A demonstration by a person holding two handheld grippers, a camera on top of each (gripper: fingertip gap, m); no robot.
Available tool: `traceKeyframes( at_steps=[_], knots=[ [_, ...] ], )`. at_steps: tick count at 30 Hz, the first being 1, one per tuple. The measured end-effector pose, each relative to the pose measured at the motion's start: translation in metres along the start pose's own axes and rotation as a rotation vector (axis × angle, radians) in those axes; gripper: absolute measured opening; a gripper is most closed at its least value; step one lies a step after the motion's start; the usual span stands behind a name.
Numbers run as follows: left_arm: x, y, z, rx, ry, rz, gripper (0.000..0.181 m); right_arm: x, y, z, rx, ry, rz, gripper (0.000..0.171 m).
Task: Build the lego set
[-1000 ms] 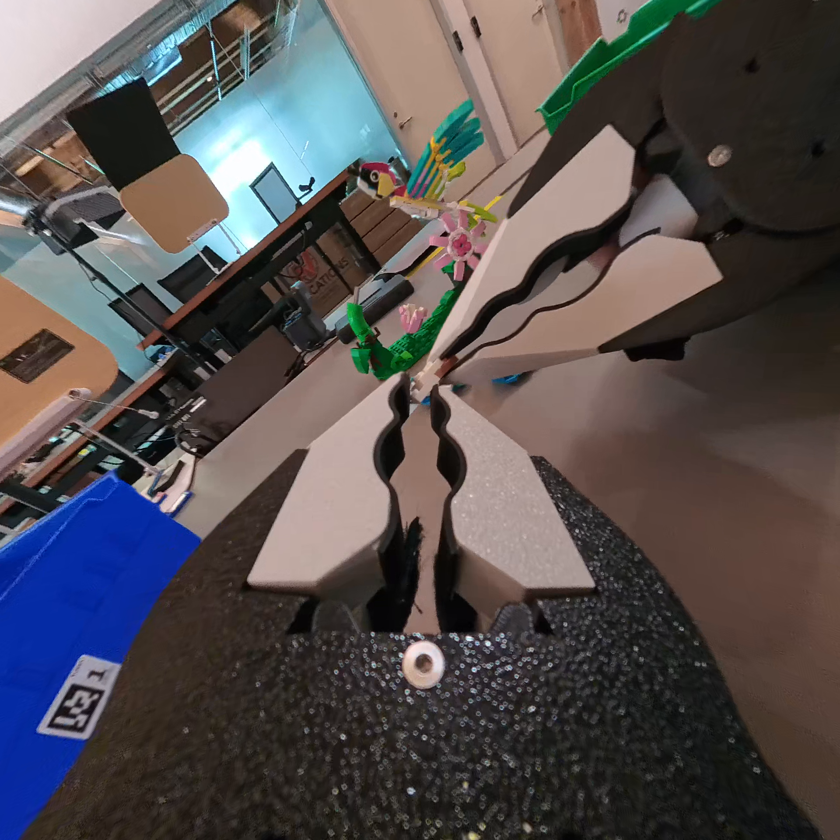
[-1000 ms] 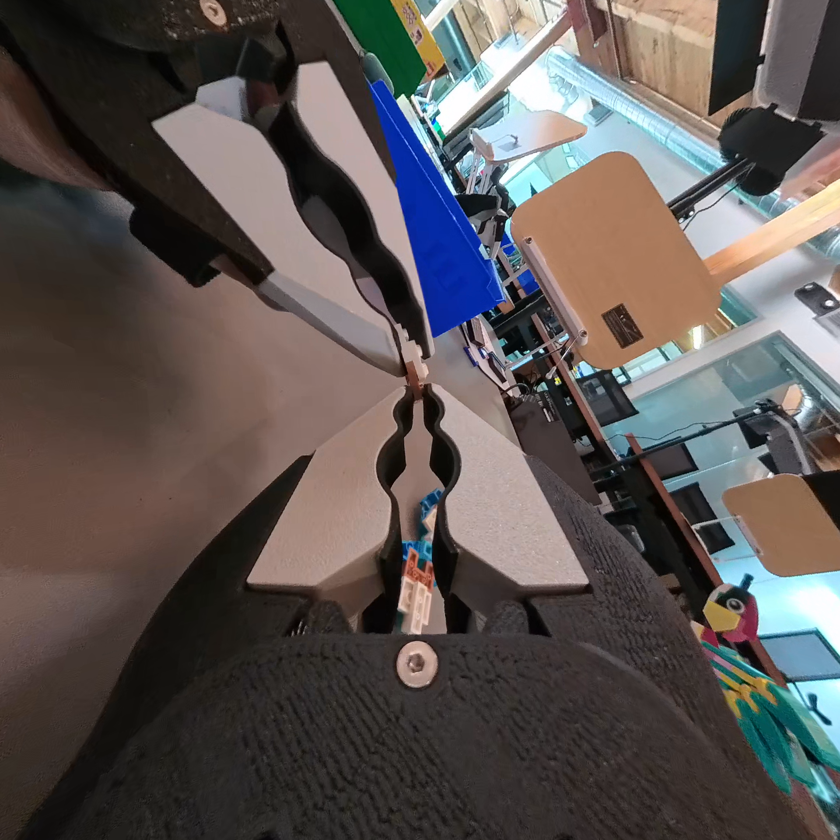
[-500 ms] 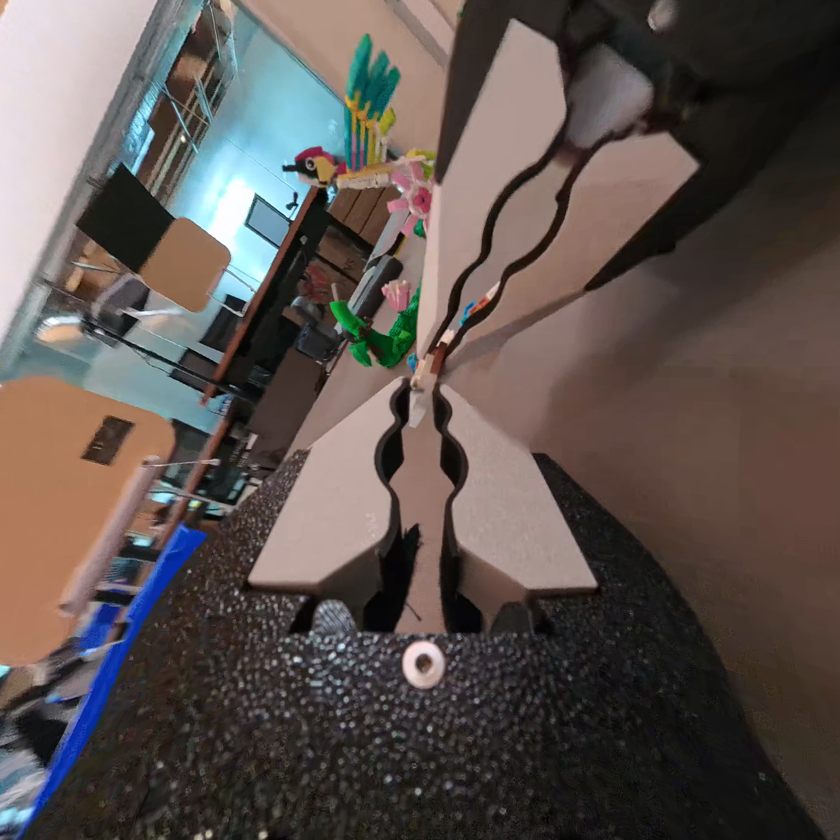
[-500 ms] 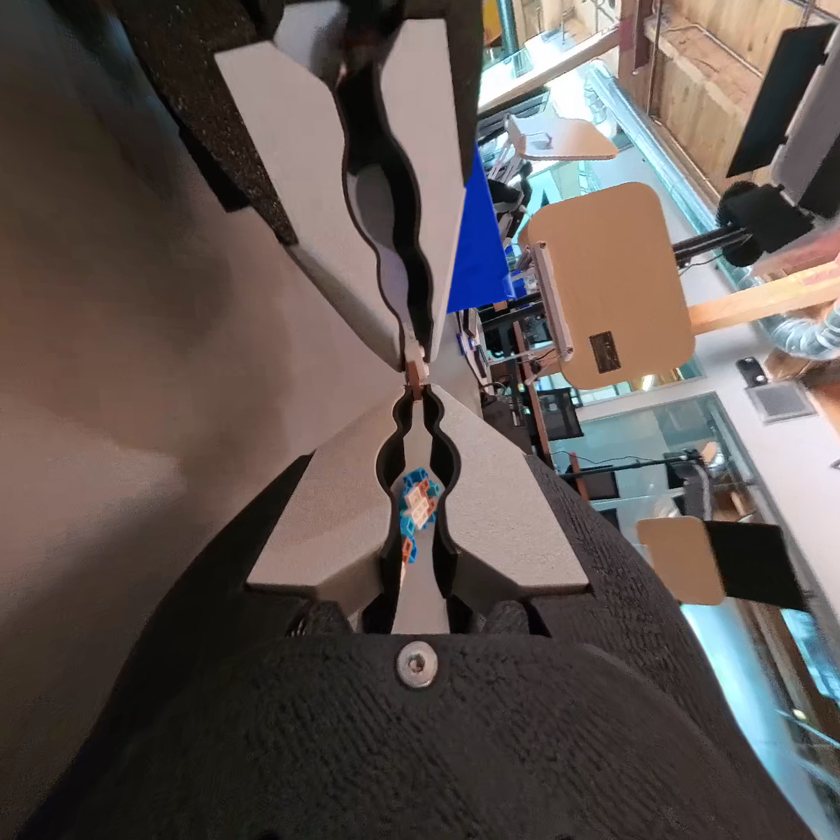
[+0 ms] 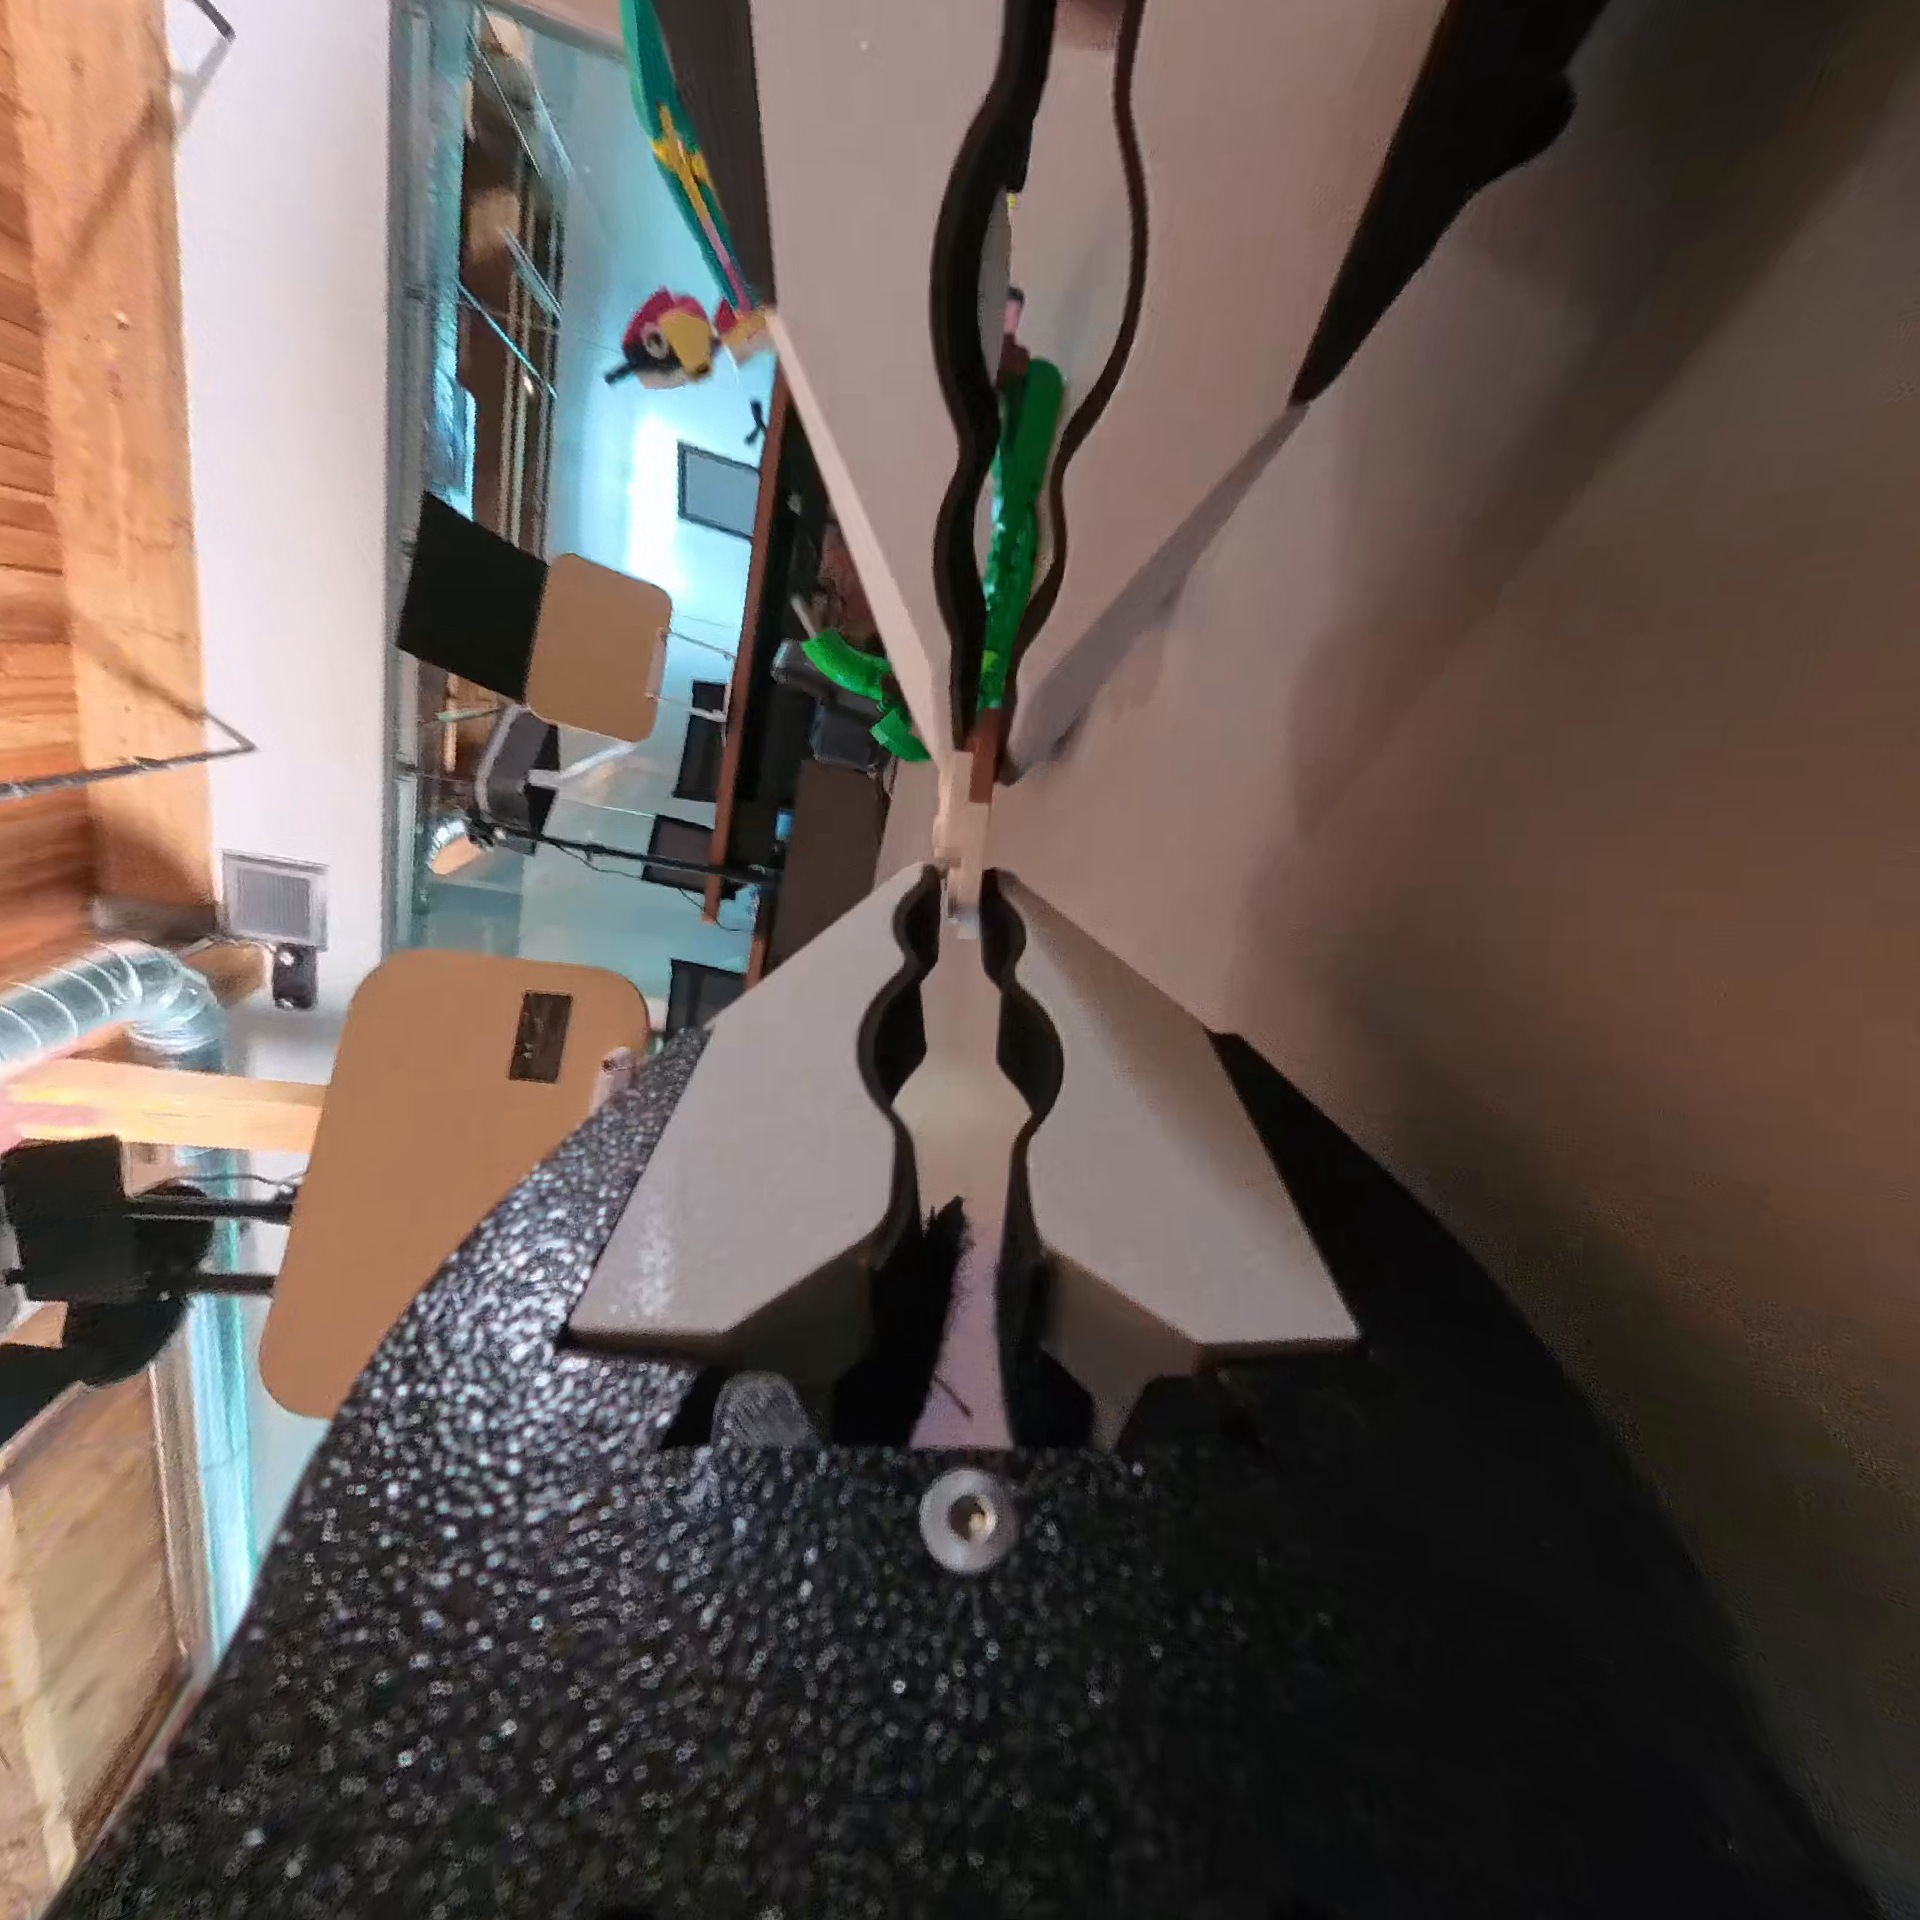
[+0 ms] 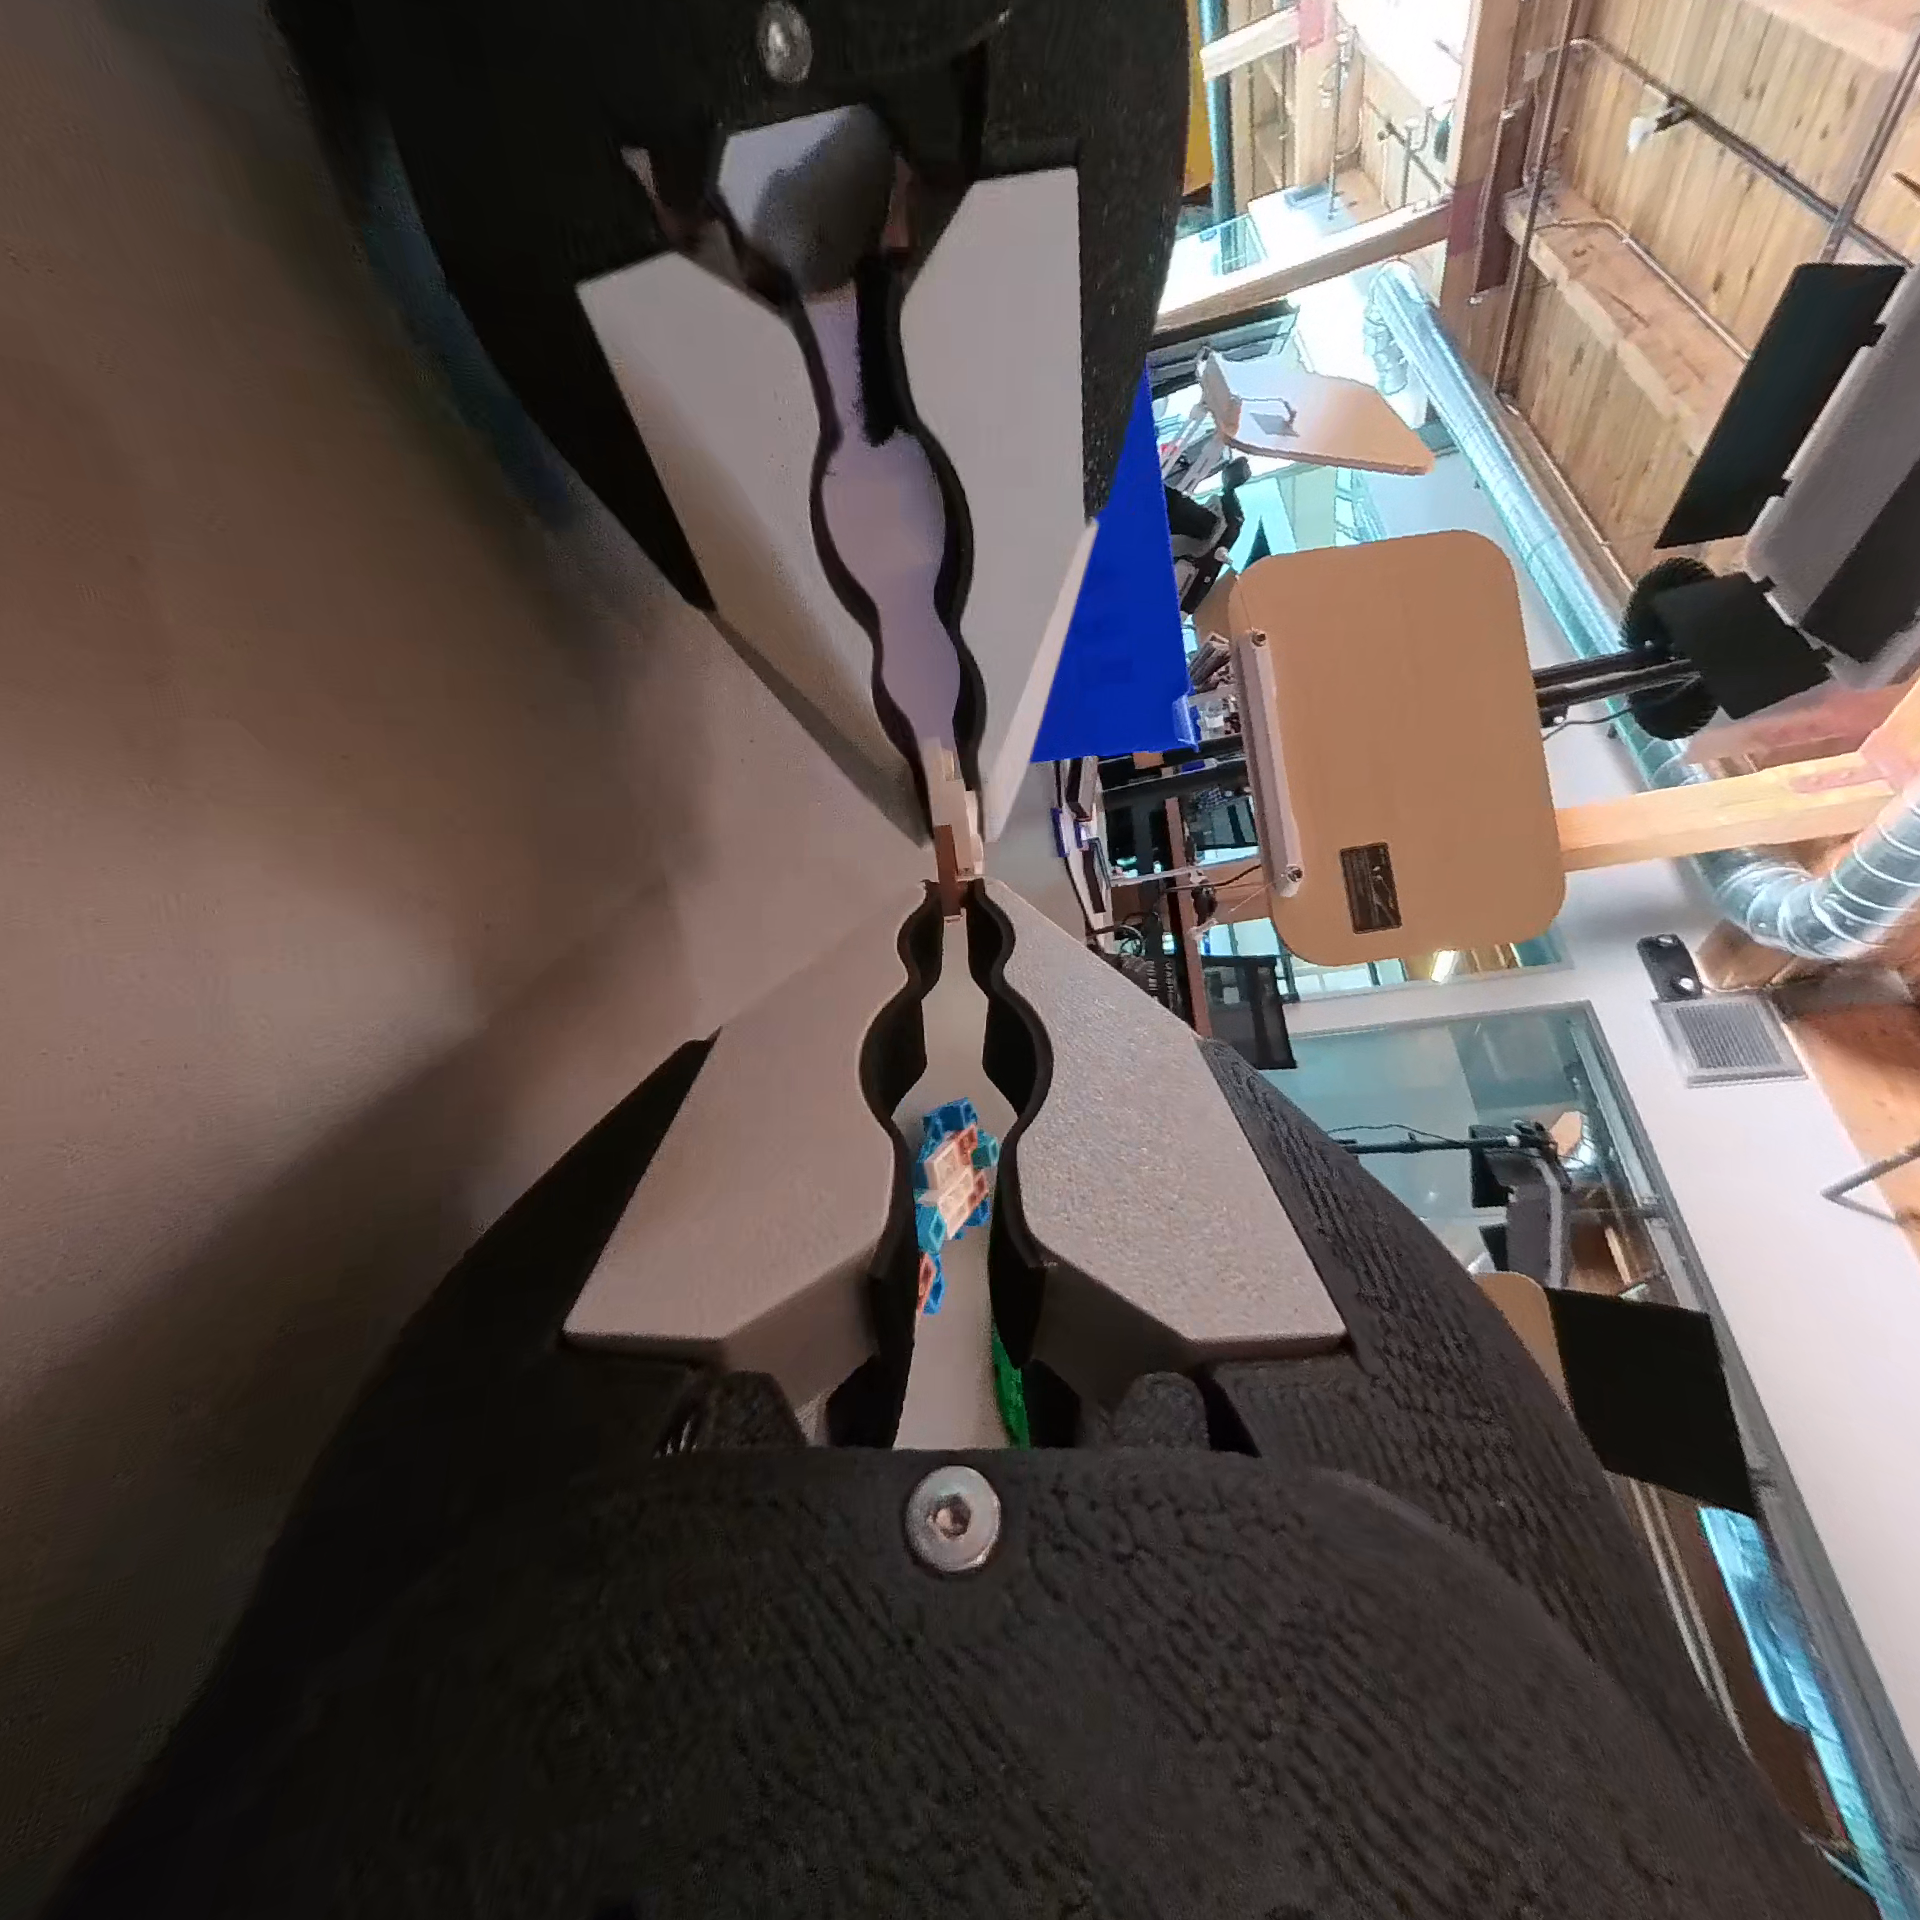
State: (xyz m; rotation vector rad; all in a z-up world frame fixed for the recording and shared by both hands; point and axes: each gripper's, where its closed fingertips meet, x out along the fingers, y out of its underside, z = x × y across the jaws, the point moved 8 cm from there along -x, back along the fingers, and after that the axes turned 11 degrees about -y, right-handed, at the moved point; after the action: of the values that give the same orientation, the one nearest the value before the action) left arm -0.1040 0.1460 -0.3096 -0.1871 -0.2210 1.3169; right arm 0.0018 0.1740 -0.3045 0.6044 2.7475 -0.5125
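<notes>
My left gripper (image 5: 961, 896) is shut on a small white brick piece (image 5: 962, 821). My right gripper (image 6: 948, 900) is shut on a small brown brick piece (image 6: 948, 864). The two pieces touch end to end, and the grippers meet tip to tip above the grey table (image 5: 1507, 987). In the left wrist view the right gripper (image 5: 982, 732) comes in from the top with the brown piece (image 5: 985, 764). In the right wrist view the left gripper (image 6: 951, 774) comes in from the top with the white piece (image 6: 958, 805).
A blue, white and orange brick model (image 6: 951, 1179) lies on the table behind my right fingers. A green brick plant (image 5: 1013, 520) and a brick parrot (image 5: 670, 343) stand beyond. A blue bin (image 6: 1117, 623) is behind the left gripper. Tan panels on stands are in the background.
Both grippers have rolled, so the room has turned in both views. They now face each other in a straight line, tip to tip. Both stay shut on their pieces.
</notes>
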Motion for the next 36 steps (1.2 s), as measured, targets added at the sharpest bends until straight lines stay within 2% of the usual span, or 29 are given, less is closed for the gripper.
traceKeyframes(
  at_steps=[4, 10, 19, 20, 21, 22, 23, 25, 27, 32, 36],
  knots=[
    [0.003, 0.002, 0.003, -0.179, 0.082, 0.083, 0.002, 0.004, -0.001, -0.001, 0.15, -0.057, -0.011, 0.002],
    [0.004, 0.005, 0.007, -0.312, 0.115, 0.11, 0.002, 0.006, -0.005, -0.001, 0.133, -0.018, 0.023, 0.002],
    [0.006, 0.009, 0.021, -0.675, 0.191, 0.076, 0.004, 0.003, -0.013, -0.001, -0.063, 0.118, 0.078, 0.003],
    [0.007, 0.011, 0.028, -0.767, 0.152, 0.067, 0.001, 0.005, -0.014, 0.005, -0.122, 0.08, 0.092, 0.002],
    [0.007, 0.014, 0.038, -0.97, 0.152, 0.016, 0.001, 0.009, -0.019, 0.019, -0.211, 0.013, 0.091, 0.002],
    [0.009, 0.02, 0.043, -1.084, 0.162, 0.012, 0.002, 0.01, -0.025, 0.024, -0.338, 0.06, 0.107, 0.002],
    [0.01, 0.024, 0.044, -1.062, 0.129, 0.022, 0.002, 0.008, -0.03, 0.023, -0.32, 0.062, 0.073, 0.002],
    [0.01, 0.023, 0.041, -0.993, 0.116, 0.032, 0.002, 0.004, -0.019, 0.008, -0.126, 0.072, 0.068, 0.002],
    [0.009, 0.024, 0.044, -0.987, 0.077, 0.01, 0.002, 0.001, -0.011, 0.0, -0.063, 0.111, 0.067, 0.002],
    [0.002, 0.046, 0.061, -1.194, -0.09, -0.028, 0.002, -0.006, -0.008, -0.012, -0.002, 0.174, 0.025, 0.002],
    [-0.003, 0.052, 0.067, -1.244, -0.179, -0.048, 0.002, -0.015, -0.014, -0.042, 0.144, 0.249, -0.04, 0.002]
  ],
)
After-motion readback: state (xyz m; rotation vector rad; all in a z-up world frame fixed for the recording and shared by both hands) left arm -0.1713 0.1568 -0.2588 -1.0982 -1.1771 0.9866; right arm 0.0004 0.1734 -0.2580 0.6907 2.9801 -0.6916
